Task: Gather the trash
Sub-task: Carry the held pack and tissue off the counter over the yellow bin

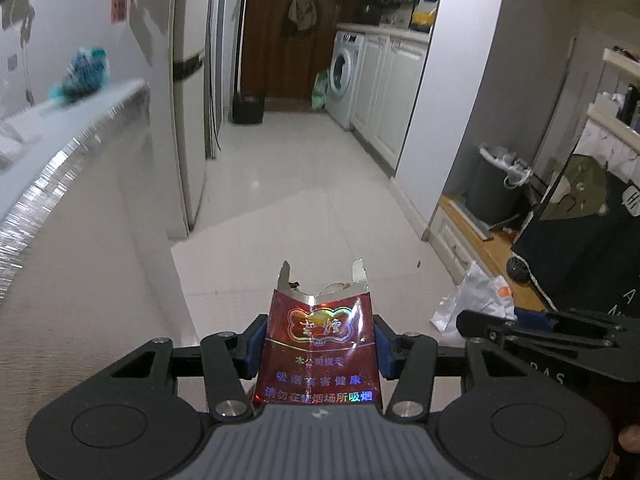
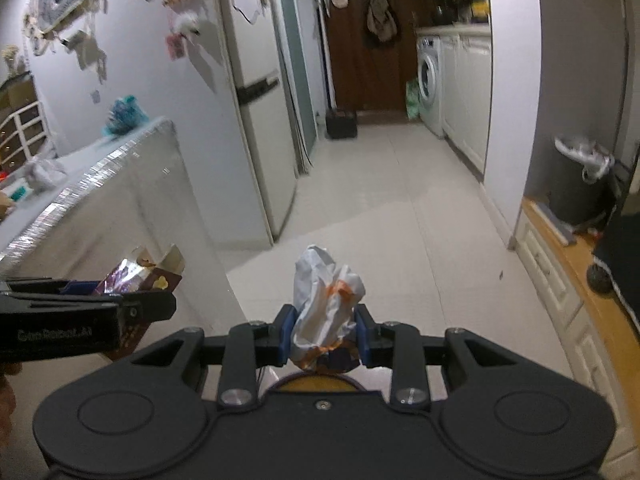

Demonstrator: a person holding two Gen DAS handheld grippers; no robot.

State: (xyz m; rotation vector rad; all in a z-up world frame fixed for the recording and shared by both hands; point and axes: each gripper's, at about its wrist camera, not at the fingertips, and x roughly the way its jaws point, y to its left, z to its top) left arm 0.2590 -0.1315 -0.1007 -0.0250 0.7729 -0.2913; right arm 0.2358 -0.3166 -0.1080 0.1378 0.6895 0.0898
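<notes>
— Trash first: where is your cigarette pack [image 1: 318, 344]?

— Clamped between the pads of your left gripper [image 1: 318, 346], torn end forward, over the tiled floor [image 1: 304, 216] just beside the white counter [image 1: 80, 208].

— And your right gripper [image 2: 322, 334]?

— Closed on a crumpled white wrapper [image 2: 326, 300], well short of the lined grey bin [image 2: 576, 188] beyond the counter

You are looking down a tiled floor [image 1: 304, 168] toward a washing machine [image 1: 343, 76] sitting under a white counter. A tall fridge [image 2: 256, 92] is standing on the left beside a brown door [image 2: 360, 40] with a bag [image 2: 380, 12] hanging on it. A blue-green fluffy thing [image 1: 82, 74] is lying on the table [image 1: 60, 140].
</notes>
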